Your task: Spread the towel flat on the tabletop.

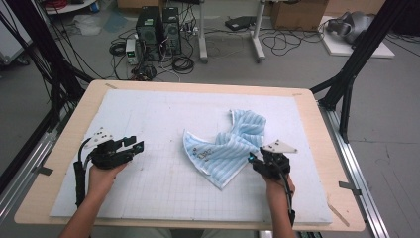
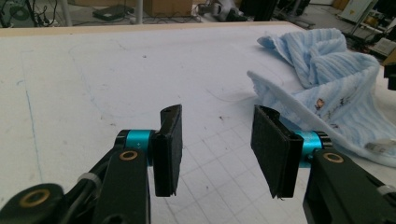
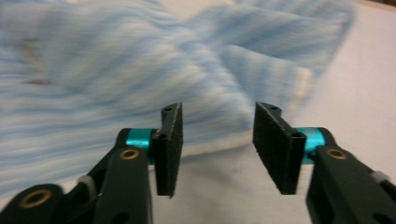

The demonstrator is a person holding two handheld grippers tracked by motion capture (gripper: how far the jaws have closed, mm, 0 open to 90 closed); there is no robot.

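A light blue striped cloth [image 1: 229, 145] lies crumpled on the white mat, right of centre, with a small printed patch near its left edge. In the left gripper view the cloth [image 2: 327, 79] is off to the right, beyond the jaws. My left gripper [image 1: 136, 144] hovers over the mat's left part, well away from the cloth, and its jaws [image 2: 217, 114] stand open with nothing between them. My right gripper [image 1: 253, 159] is at the cloth's lower right edge. Its jaws [image 3: 217, 112] are open and empty, and the blurred cloth [image 3: 140, 60] lies just ahead of them.
The white gridded mat [image 1: 148, 114] covers a wooden table [image 1: 64, 144]. Black frame posts [image 1: 354, 64] stand at the table's far corners. Computer towers [image 1: 158, 29] and cables sit on the floor beyond the far edge.
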